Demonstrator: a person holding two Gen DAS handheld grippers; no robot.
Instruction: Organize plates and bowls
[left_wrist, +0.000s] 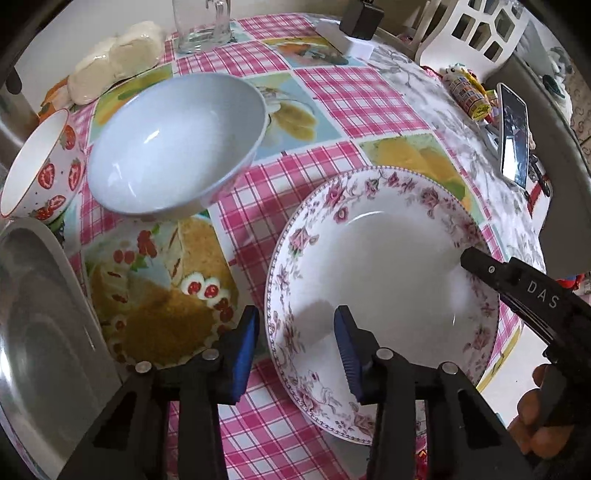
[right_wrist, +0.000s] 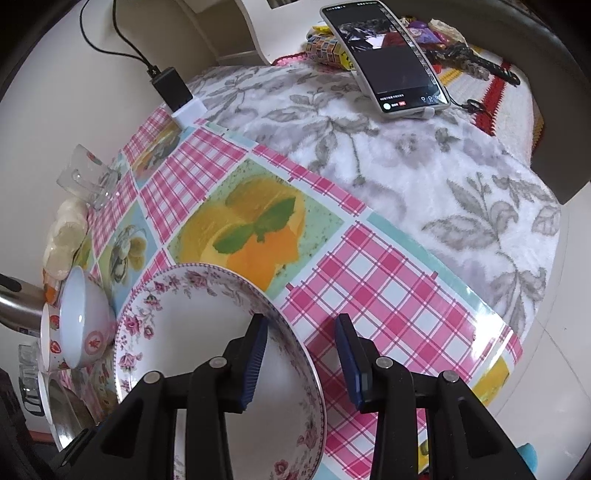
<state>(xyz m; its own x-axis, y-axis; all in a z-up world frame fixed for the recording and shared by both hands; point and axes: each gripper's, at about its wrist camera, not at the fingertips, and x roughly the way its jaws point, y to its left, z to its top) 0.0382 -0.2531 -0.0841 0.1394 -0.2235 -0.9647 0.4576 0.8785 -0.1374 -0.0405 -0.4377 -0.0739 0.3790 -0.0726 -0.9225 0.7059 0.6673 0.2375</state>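
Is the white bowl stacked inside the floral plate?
No. The white bowl sits on the tablecloth, apart from the floral plate.

Glass mug (left_wrist: 201, 26) top cut off by frame edge; metal pan (left_wrist: 40, 332) cropped at left; phone (right_wrist: 388, 55) screen text unreadable.

Left gripper (left_wrist: 297, 345) and right gripper (right_wrist: 301, 356): black plastic arms, silver round screws. Ribbed blue pads (left_wrist: 245, 350) line the jaws. White "DAS" lettering marks one.

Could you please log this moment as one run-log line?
left gripper: open astride floral plate rim | right gripper: open astride opposite rim | plate on tablecloth | white bowl, strawberry bowl: untouched
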